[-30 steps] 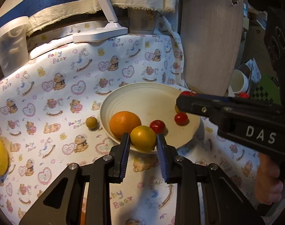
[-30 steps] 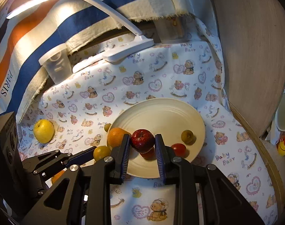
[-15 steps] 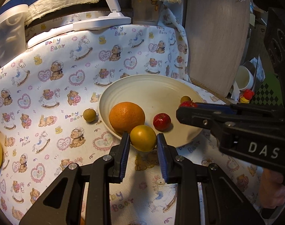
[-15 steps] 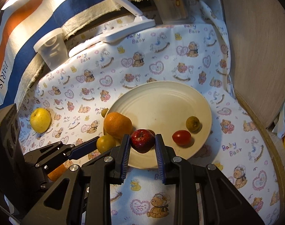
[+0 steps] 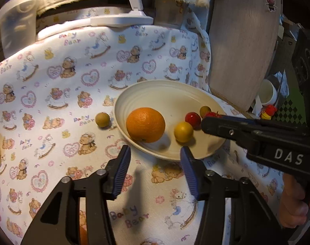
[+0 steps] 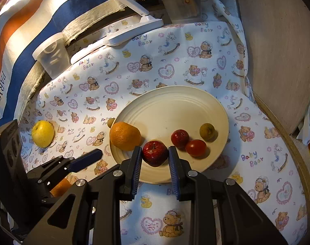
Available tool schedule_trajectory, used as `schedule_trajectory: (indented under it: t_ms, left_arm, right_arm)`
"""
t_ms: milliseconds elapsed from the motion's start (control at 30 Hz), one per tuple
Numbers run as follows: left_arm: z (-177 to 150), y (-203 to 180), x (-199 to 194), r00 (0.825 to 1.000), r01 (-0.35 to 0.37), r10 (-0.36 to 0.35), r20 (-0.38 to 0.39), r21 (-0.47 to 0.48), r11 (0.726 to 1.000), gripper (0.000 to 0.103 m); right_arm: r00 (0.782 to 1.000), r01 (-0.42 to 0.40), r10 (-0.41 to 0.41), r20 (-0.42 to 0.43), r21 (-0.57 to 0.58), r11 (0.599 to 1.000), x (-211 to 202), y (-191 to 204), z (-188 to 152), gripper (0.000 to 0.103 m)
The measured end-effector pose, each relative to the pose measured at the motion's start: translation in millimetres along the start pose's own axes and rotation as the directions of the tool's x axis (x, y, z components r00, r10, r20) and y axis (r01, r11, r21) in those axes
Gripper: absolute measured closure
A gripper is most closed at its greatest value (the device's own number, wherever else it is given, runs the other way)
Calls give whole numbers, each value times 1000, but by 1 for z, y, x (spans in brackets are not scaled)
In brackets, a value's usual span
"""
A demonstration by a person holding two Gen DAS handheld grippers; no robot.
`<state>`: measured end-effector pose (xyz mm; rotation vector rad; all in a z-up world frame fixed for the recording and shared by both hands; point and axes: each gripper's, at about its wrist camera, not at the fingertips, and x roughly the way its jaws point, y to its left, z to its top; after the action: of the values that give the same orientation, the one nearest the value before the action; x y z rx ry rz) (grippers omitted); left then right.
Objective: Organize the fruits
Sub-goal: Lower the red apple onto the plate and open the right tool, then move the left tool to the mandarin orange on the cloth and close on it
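Note:
A cream plate [image 5: 167,94] [image 6: 175,102] holds an orange [image 5: 145,124] [image 6: 124,135], a small yellow fruit [image 5: 183,132], a small red fruit [image 5: 192,118] [image 6: 179,138], a cherry tomato [image 6: 195,147] and a brownish-green fruit [image 5: 205,110] [image 6: 207,131]. My left gripper [image 5: 156,166] is open and empty, just short of the plate's near rim. My right gripper [image 6: 155,163] is shut on a red apple [image 6: 155,153] over the plate's near edge. The yellow fruit is hidden behind the apple in the right wrist view.
A small green fruit [image 5: 102,119] lies on the cloth left of the plate. A yellow apple [image 6: 42,133] lies far left. An orange object [image 6: 60,186] lies under my left gripper. A white lamp base [image 5: 122,20], a plastic cup [image 6: 51,55] and a wooden board [image 5: 242,40] stand behind.
My left gripper has opened and let go of the small yellow fruit, which now lies on the plate beside the orange, and has drawn back. My right gripper still holds the apple.

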<state>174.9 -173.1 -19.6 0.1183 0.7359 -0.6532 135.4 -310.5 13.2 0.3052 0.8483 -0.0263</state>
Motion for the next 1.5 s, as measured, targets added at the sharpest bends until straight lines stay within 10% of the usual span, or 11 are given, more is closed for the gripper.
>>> schedule_trajectory:
  t_ms: [967,1500]
  left_arm:
    - [8,20,-50,984,-125,125,126,-6,992,41]
    - [-33,85,-162,908,-277,305,289,-134,952,41]
  right_arm:
    - [999,-12,11,38,35,999,-10,-6,3,58]
    - [996,34,-25,91,-104,994,-18,28,-8,58]
